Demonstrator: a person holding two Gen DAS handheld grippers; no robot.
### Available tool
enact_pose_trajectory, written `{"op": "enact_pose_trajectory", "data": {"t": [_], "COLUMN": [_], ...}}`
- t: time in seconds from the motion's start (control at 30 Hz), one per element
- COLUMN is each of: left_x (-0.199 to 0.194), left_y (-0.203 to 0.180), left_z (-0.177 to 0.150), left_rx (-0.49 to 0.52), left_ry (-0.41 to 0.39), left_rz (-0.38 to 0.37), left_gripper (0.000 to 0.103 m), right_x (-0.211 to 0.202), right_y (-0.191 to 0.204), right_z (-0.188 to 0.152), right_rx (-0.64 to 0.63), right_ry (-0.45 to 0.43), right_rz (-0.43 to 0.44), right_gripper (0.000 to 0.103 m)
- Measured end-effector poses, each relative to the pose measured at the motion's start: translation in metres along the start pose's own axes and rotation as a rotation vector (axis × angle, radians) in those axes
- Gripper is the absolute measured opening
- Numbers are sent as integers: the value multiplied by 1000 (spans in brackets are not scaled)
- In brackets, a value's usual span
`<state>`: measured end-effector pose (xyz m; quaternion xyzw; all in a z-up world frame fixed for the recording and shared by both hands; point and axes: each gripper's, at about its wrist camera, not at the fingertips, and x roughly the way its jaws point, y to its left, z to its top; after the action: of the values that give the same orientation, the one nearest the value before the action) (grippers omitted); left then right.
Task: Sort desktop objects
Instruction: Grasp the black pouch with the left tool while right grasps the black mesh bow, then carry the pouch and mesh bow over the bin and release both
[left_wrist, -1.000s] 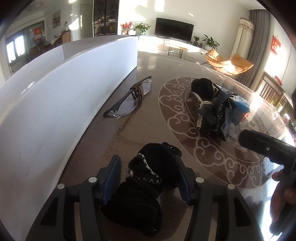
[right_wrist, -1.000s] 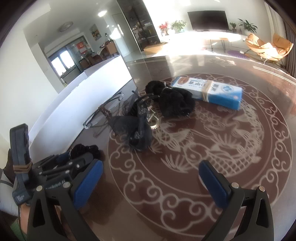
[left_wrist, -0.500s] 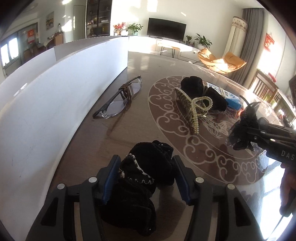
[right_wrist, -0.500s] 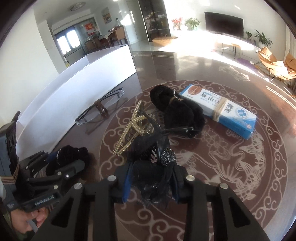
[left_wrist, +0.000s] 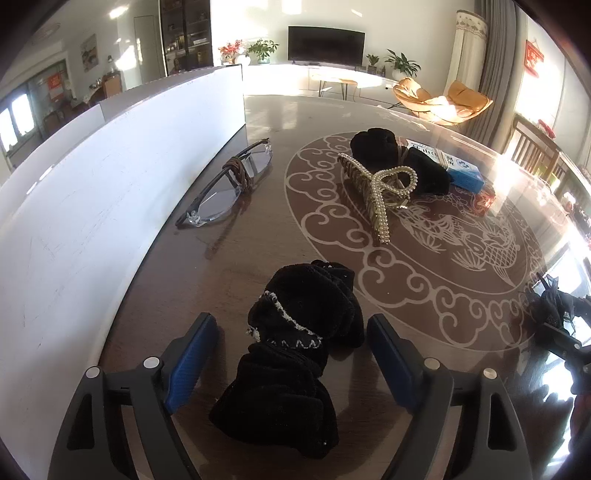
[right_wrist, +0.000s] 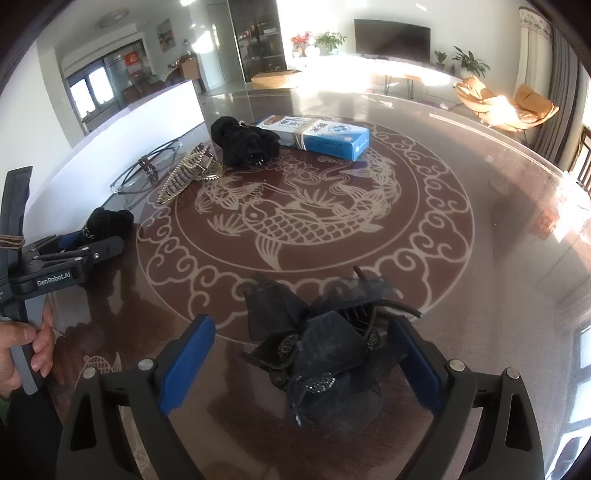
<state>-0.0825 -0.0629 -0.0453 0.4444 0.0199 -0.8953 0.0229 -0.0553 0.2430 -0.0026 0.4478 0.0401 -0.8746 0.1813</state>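
with both sets of fingers spread wide, the left gripper (left_wrist: 291, 365) straddles a black scrunchie (left_wrist: 295, 339) near the white wall, and the right gripper (right_wrist: 301, 363) brackets a black bow clip (right_wrist: 325, 350) on the near table edge, seemingly separating hair accessories into spots.

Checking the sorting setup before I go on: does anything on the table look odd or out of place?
One thing: a brown hair tie is wound around the glasses lying by the white wall, tangling two items. The pearl claw clip leans against the black scrunchie beside the blue box. Nothing looks spilled or broken.
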Motion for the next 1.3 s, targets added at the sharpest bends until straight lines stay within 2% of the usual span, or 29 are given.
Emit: {"op": "enact_pose_trajectory", "data": {"t": [0.2,0.23,0.27,0.3,0.33,0.43,0.57,0.7,0.83,0.97,1.07,1.2,1.3], "left_x": [2,1,-1,-4,-5,-12,-42,-71,-108,-159,-182,-175,-154], "left_y": [-3,-3,-2,-2,-1,8,15,22,34,62,110,191,238], "left_z": [1,0,0,0,-1,-1,-3,-12,-18,-8,7,27,33], "left_rx": [12,13,13,12,4,-52,-84,-132,-199,-196,-220,-303,-374], "left_ry": [12,11,-2,-19,-24,-29,-129,-152,-156,-214,-214,-156,-80], "left_rz": [15,12,6,-1,-12,-145,-214,-236,-259,-194,-106,38,102], "left_gripper": [87,82,71,47,37,35,35,35,35,35,35,35,35], "right_x": [1,-3,-7,-9,-12,-25,-57,-68,-72,-76,-79,-70,-47], "right_y": [1,0,-1,-3,-4,-3,2,8,24,69,127,216,286], "right_z": [-9,-11,-12,-12,-13,-20,-29,-28,-9,38,80,134,168], "right_rx": [-63,-63,-56,-38,-30,-15,-8,-43,-77,-144,-246,-355,-433], "right_ry": [6,-9,-27,-22,-28,-48,-119,-114,-127,-170,-210,-222,-195], "right_rz": [-47,-58,-50,-26,-19,-13,-1,7,59,160,255,402,457], "right_gripper": [96,80,71,71,71,71,71,71,71,71,71,71,71]}}
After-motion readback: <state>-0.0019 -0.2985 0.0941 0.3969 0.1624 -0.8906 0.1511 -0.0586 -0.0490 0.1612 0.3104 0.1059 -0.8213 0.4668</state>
